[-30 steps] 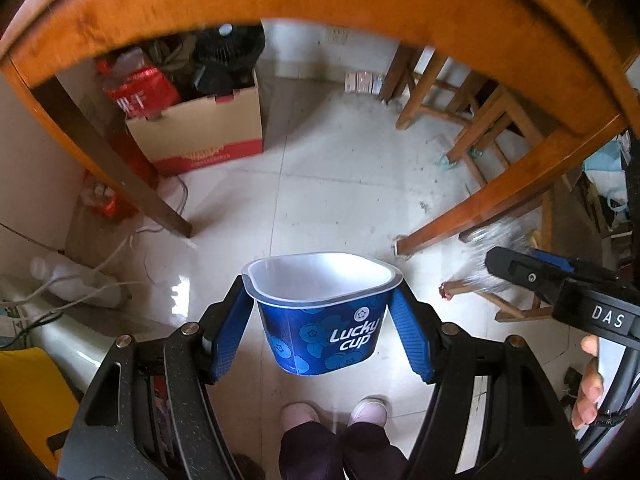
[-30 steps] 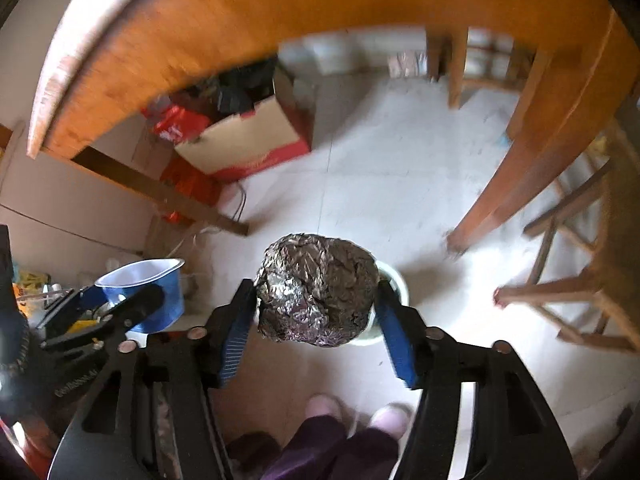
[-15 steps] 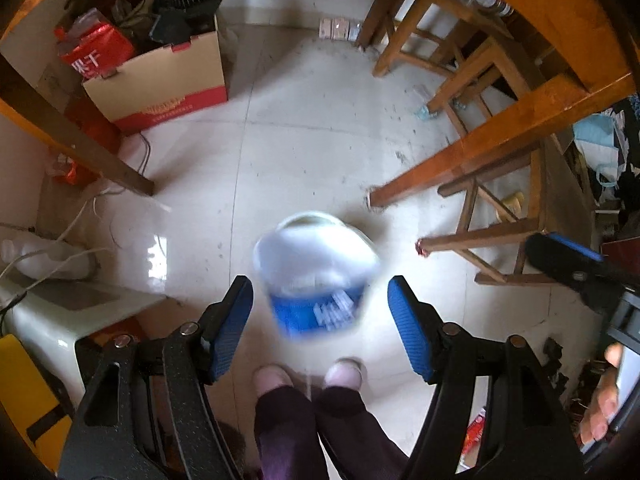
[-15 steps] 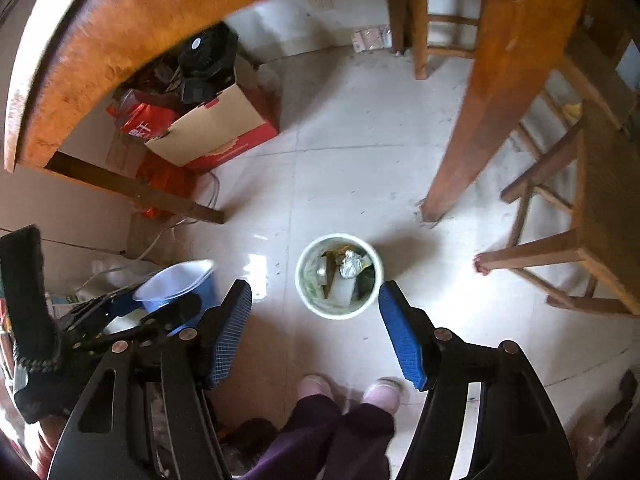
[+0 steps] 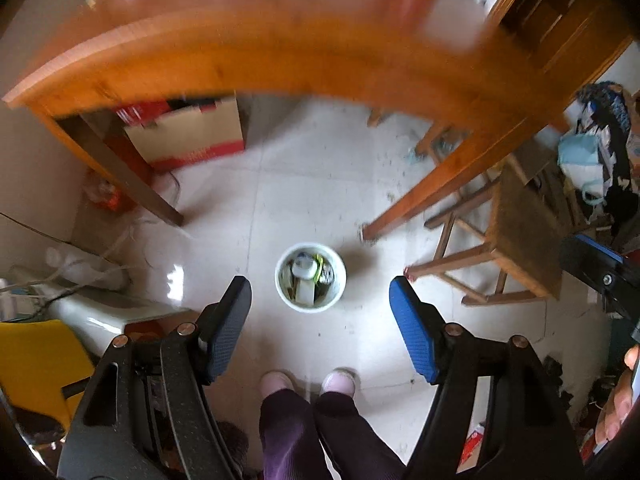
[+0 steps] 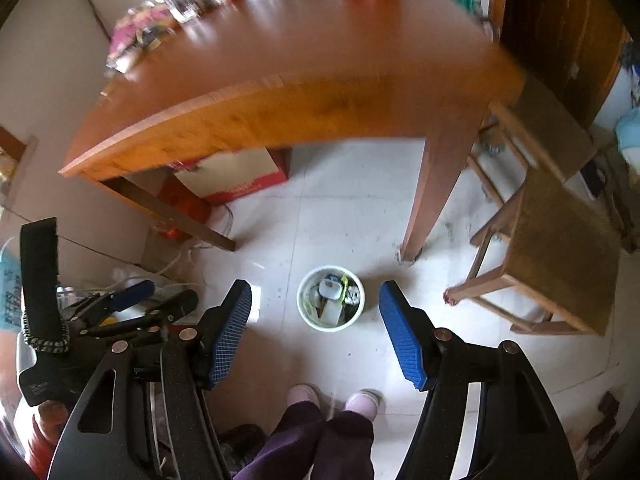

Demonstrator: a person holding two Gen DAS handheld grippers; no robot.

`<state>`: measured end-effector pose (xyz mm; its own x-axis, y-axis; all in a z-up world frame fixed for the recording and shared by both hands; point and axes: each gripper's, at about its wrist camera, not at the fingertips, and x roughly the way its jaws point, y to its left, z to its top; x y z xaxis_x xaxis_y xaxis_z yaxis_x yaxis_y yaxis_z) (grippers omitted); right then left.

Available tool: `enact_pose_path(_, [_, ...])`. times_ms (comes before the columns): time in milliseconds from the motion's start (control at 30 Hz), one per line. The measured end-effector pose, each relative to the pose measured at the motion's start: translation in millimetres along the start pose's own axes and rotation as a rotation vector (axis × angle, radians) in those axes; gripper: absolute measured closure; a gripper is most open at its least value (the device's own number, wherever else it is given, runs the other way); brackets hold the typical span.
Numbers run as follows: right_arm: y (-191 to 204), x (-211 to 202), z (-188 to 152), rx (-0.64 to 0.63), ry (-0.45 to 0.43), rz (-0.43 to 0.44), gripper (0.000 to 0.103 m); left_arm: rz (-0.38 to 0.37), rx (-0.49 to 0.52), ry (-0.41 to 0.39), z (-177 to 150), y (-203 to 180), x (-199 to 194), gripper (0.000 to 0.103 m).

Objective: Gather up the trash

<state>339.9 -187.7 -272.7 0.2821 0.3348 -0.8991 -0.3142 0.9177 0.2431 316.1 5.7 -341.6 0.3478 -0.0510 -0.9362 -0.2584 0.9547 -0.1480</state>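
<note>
1. Trash fills the white bin (image 5: 310, 278), which stands on the tiled floor just beside the wooden table's leg (image 5: 416, 200); a pale tub and a scrap of foil show among the contents.
2. Left gripper (image 5: 320, 328) hangs high above the bin, jaws spread wide, holding nothing.
3. Right gripper (image 6: 314, 330) hangs likewise, jaws spread and empty.
4. Risk, as I judge it: dropping from this height, light pieces could bounce off the heaped contents or miss the rim.
</note>
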Motion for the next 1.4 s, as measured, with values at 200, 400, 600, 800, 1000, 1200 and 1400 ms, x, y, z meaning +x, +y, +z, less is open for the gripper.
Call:
enact_pose_path(200, [18.3,-95.5,0.8,-0.031,-0.149,-0.018,0.041,-0.030,0.000,-0.155,-3.2,-9.3,-114.8,0.033])
enact_pose_path(400, [41.8,-195.2,-16.0,-0.036,-0.342,-0.010,0.041,-0.058,0.073,-0.339,-22.7,-15.7,-233.0,0.033])
enact_pose_path(600, [75.4,-281.9,-55.2,-0.058,-0.540,-0.009,0.041,-0.105,0.120,-0.525,-62.7,-9.4,-337.7,0.032])
enact_pose_path(800, [120.8,-327.5,-96.9,-0.134,-0.660,-0.026,0.040,-0.117,0.128,-0.684,-114.6,11.5,-411.9,0.019])
enact_pose_path(1000, [144.8,-342.3,-125.0,-0.187,-0.719,-0.042,0.013,-0.094,0.125,-0.766,-156.6,24.8,-449.5,0.005])
enact_pose_path(1200, [154.2,-349.4,-142.8,-0.200,-0.728,-0.057,0.004,-0.087,0.128,-0.794,-178.7,31.0,-466.6,0.005])
enact_pose_path(1400, [156.0,-357.3,-155.2,-0.200,-0.729,-0.067,0.004,-0.094,0.135,-0.811,-189.7,31.4,-474.3,0.005])
